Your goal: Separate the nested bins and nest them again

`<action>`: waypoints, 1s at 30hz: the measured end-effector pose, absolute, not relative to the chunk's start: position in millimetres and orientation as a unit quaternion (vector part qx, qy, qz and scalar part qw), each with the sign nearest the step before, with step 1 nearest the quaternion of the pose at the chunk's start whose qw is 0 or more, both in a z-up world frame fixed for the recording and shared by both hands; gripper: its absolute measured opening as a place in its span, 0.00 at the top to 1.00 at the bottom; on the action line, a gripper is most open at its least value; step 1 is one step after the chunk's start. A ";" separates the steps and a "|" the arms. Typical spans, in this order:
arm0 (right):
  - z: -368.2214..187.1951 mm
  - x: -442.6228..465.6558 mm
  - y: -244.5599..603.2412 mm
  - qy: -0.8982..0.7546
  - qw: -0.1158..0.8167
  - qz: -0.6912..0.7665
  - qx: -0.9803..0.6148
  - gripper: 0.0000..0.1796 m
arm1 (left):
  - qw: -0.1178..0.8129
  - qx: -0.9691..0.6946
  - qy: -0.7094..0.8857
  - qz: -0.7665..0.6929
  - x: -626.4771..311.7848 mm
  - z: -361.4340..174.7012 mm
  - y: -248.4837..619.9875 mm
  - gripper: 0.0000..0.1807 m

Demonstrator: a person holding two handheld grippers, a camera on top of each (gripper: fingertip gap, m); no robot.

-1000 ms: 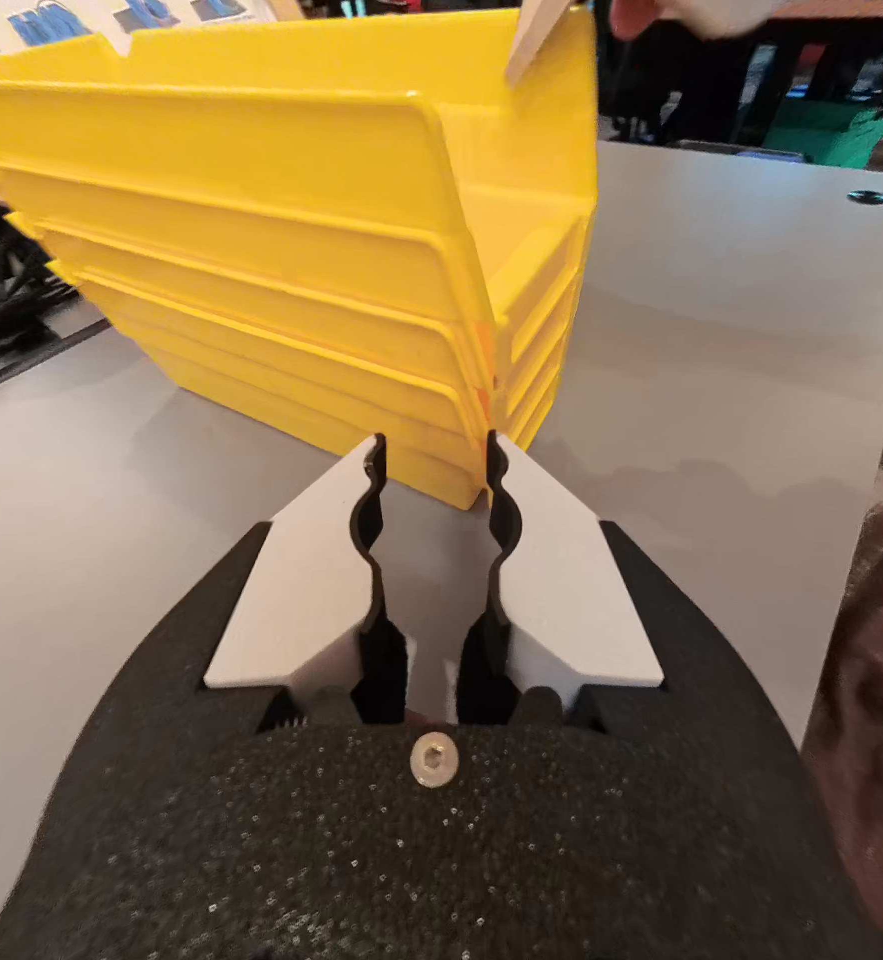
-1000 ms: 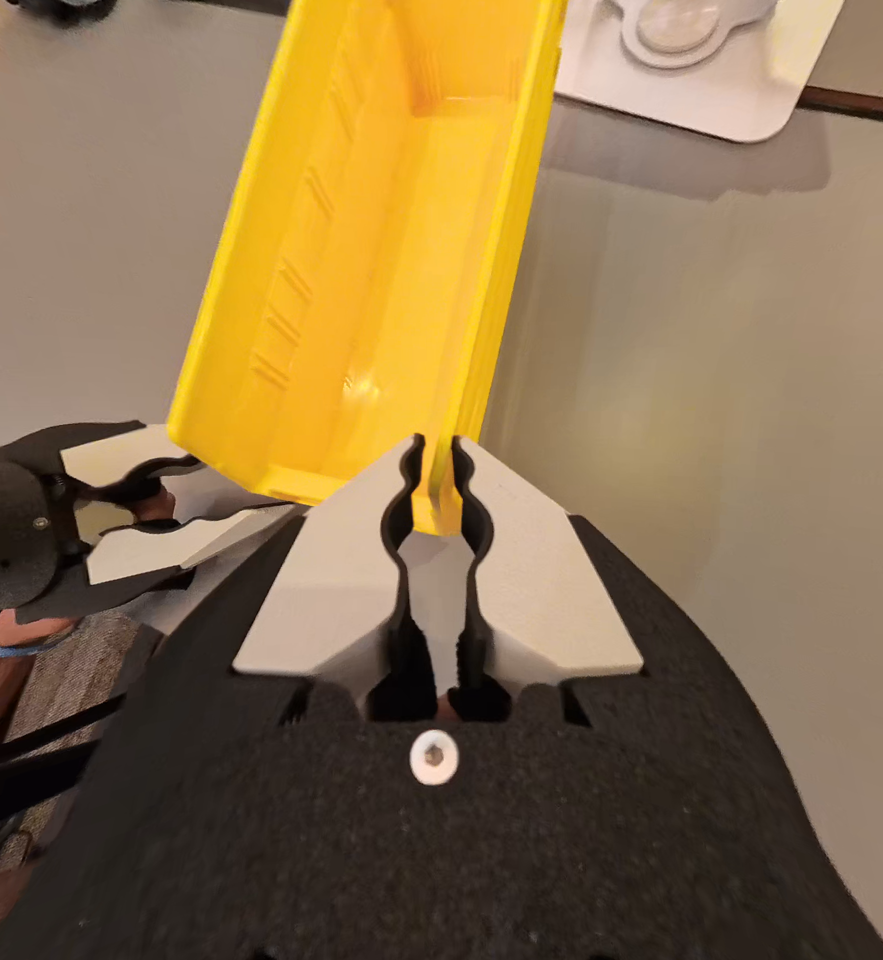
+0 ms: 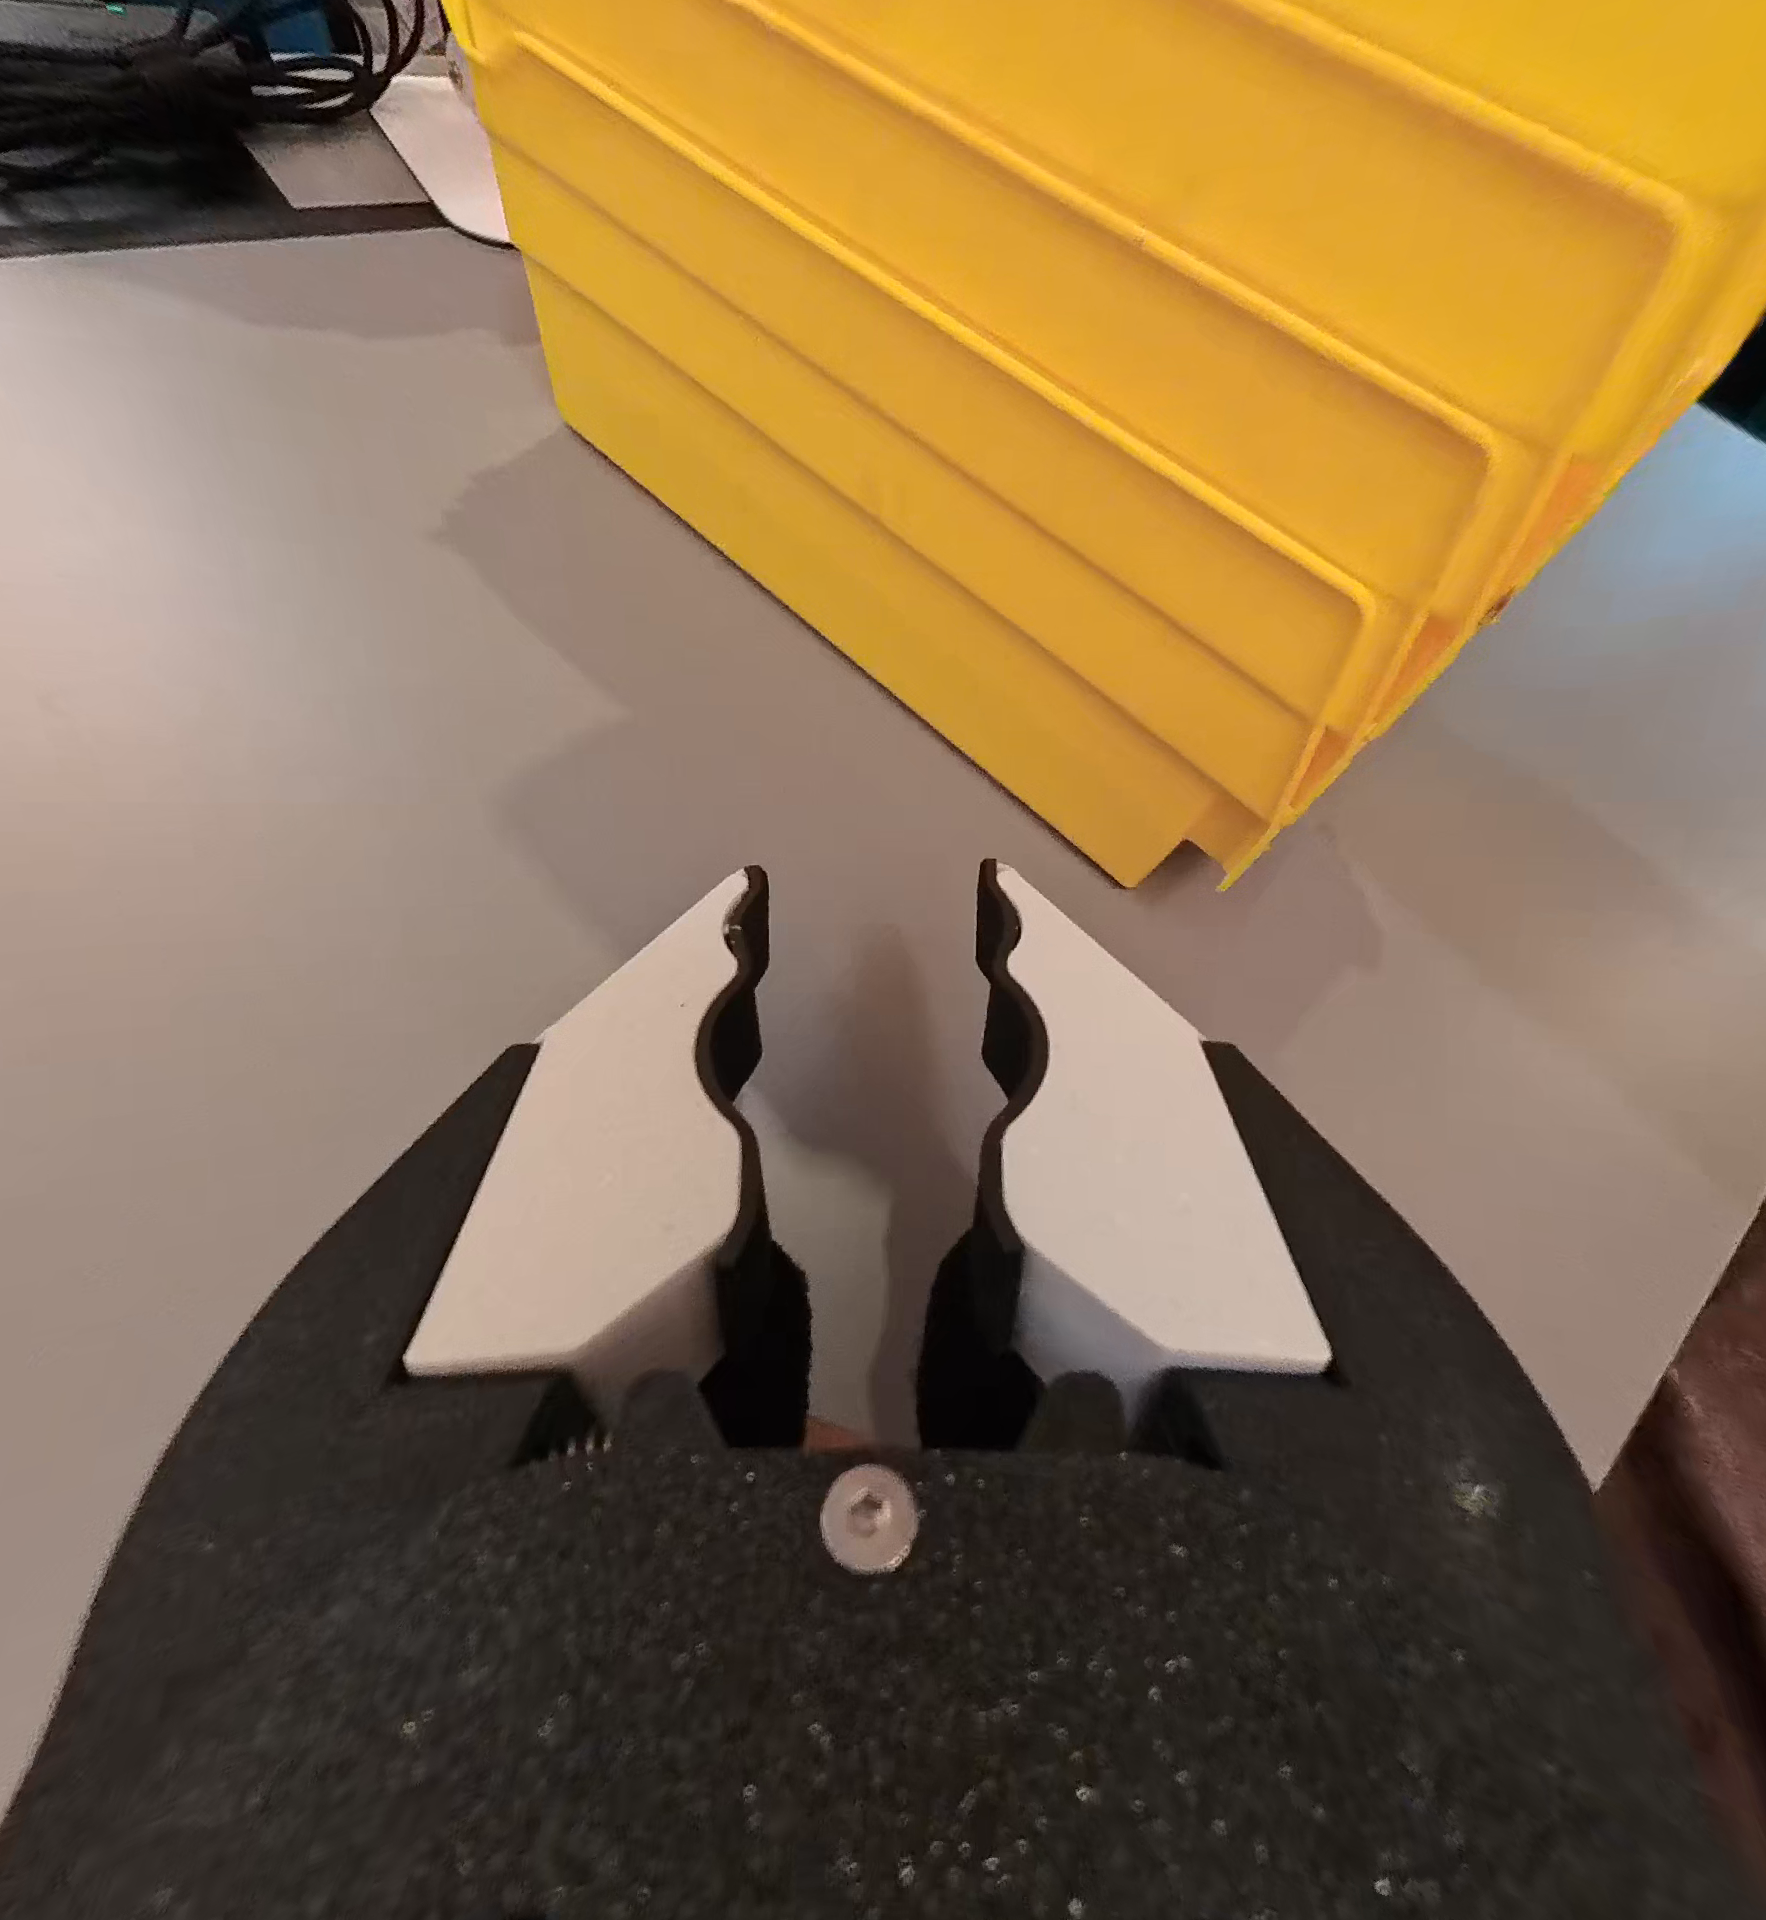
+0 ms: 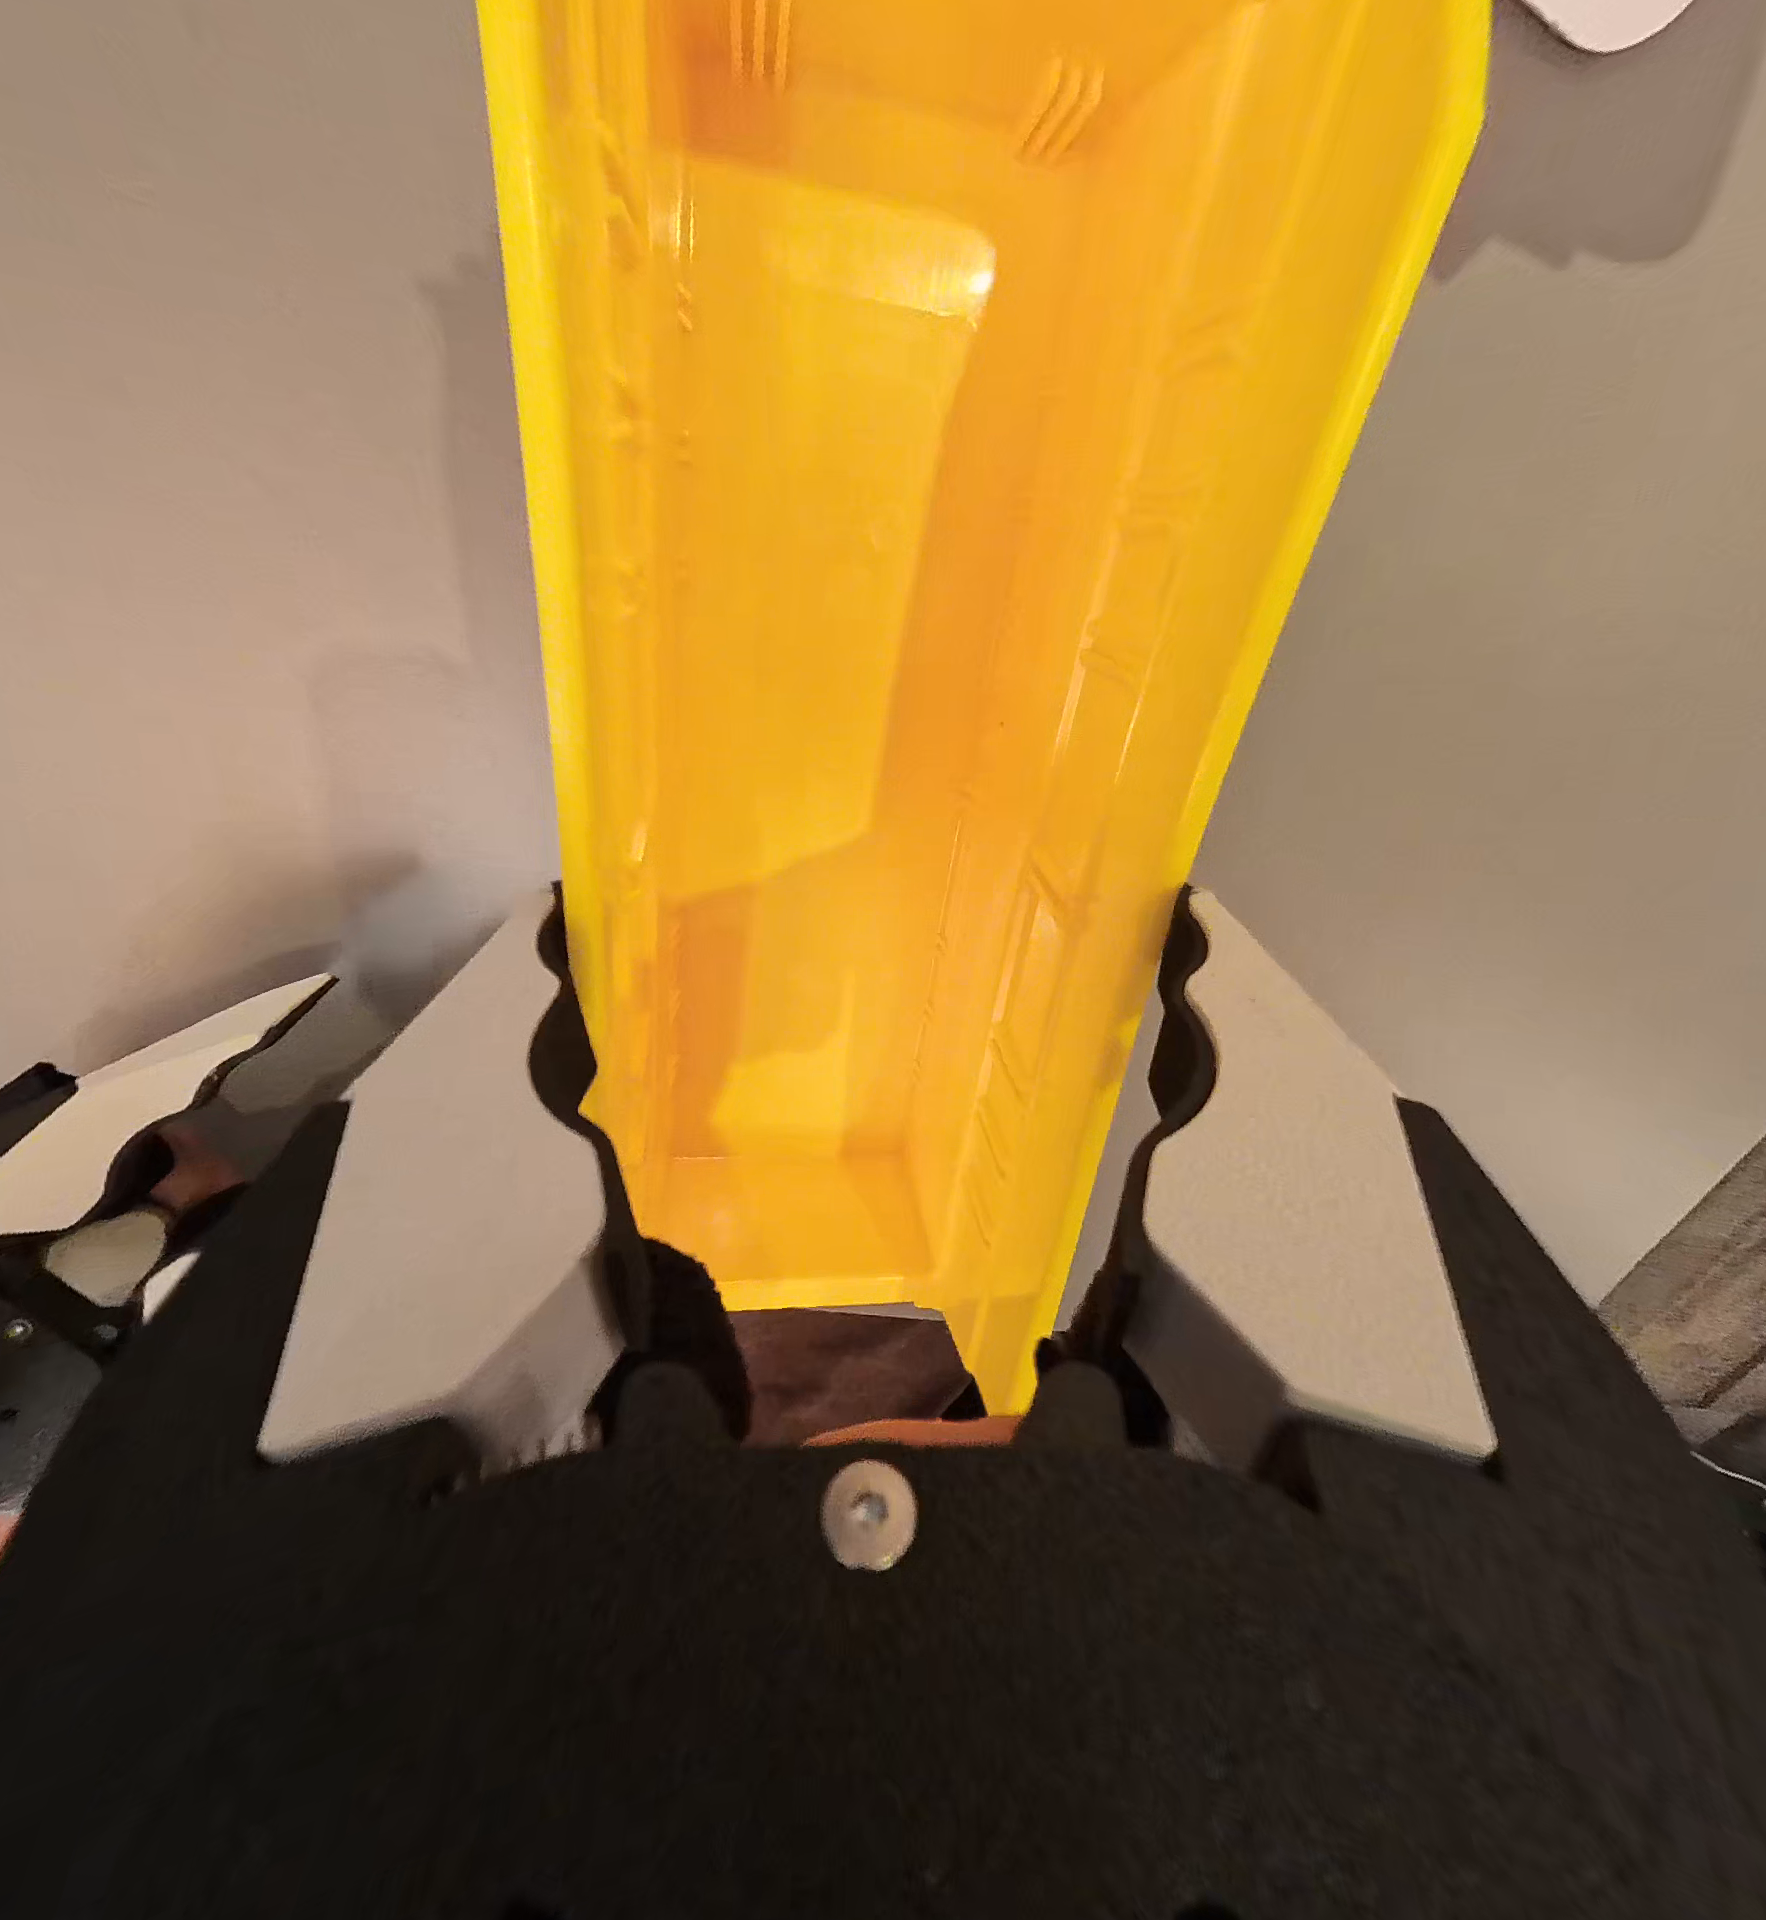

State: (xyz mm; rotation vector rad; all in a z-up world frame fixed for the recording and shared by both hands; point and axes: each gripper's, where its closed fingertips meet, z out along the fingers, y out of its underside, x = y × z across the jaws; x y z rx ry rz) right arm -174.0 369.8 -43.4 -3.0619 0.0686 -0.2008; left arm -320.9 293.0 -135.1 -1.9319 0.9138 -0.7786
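Observation:
A stack of several nested yellow bins (image 3: 1014, 416) stands on the grey table (image 3: 235, 623), up and to the right of my left gripper (image 3: 874, 883). The left gripper is open and empty, its tips just short of the stack's near bottom corner. In the right wrist view I look down into the top yellow bin (image 4: 910, 623). My right gripper (image 4: 871, 914) is open wide, its fingers straddling the bin's near end; the left finger (image 4: 463, 1143) is at the bin's rim. The left gripper also shows at the lower left of this view (image 4: 224, 1122).
Black cables (image 3: 131, 94) lie beyond the table's far left edge. The table edge runs down the right, with brown cloth (image 3: 1752, 1455) past it. A white object (image 4: 1606, 21) lies on the table behind the bin. Floor (image 4: 1741, 1247) shows at the right.
My right gripper has let go of the bin's rim and opened wide around the bin's near end. The stack now sits farther right and closer in the left wrist view.

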 end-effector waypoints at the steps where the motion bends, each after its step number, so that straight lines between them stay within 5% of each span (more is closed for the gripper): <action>1: -43.1 -173.5 369.0 0.023 0.035 -0.061 -0.997 0.38 | 0.419 -0.770 0.367 -0.311 -319.5 -135.6 292.6 0.79; 11: -43.5 -179.4 366.8 0.015 0.035 -0.040 -0.998 0.33 | 0.415 -0.767 0.399 -0.283 -312.0 -143.9 289.2 0.79; 30: -4.2 -173.0 363.3 0.005 0.021 -0.046 -0.999 0.41 | 0.422 -0.765 0.410 -0.262 -315.1 -145.6 290.2 0.81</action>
